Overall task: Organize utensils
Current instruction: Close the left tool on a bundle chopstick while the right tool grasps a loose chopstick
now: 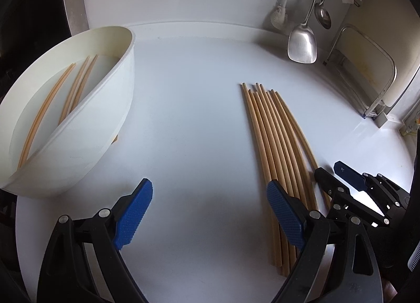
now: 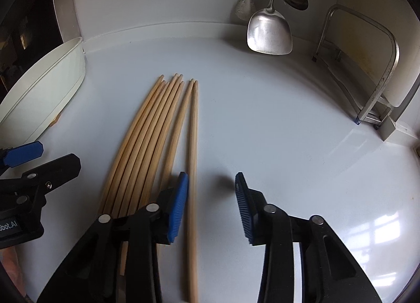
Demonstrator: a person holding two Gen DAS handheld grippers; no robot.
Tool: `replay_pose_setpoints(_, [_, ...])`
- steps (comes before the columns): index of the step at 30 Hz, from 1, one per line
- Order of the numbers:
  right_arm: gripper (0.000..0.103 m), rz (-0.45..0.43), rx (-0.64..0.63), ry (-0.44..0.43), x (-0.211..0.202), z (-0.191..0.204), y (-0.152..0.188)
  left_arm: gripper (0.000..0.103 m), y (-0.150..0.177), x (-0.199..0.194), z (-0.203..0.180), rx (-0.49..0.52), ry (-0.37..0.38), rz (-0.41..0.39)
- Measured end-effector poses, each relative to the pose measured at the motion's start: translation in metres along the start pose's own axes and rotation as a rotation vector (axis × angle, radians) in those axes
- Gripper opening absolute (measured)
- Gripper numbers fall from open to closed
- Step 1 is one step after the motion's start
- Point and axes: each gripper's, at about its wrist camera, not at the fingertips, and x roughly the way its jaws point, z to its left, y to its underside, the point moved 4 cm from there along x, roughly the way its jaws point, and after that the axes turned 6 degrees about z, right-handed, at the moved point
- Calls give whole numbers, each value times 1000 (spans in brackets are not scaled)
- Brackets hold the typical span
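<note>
Nearby, both the left gripper (image 1: pixel 210 213) and right gripper (image 2: pixel 211 205) gape wide around chopsticks (image 2: pixel 147 145), white tub (image 1: pixel 105 108) leftward.

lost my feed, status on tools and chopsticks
Left tool open, empty. Right tool open, straddling outermost chopstick. Bundle on counter, three in white container. Nothing blocking.

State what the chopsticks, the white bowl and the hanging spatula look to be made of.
Chopsticks: pale wood or bamboo, matte, with faint lengthwise grain. White bowl: probably plastic, smooth and dull, though ceramic is possible. Hanging spatula: metal, likely stainless steel, with bright reflections.
</note>
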Motion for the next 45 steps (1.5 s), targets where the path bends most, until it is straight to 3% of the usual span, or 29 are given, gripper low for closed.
replay_pose_setpoints(4, [19,-1,-2,-7,-1,-3,0,87,0,5,-5,6,4,7])
replay_pose_setpoints(21, [20,-1,67,14,-4,-32,7,87,1,23,-18,41,-22,33])
replay_pose_setpoints(25, [29,-11,67,17,-5,-31,5,87,2,23,-18,58,-38,29])
replay_pose_setpoints(31, [33,-8,66,18,-4,-31,5,88,7,24,-13,75,-68,34])
replay_pose_setpoints(45, [33,-7,54,8,1,-31,0,90,-12,34,-14,54,-78,37])
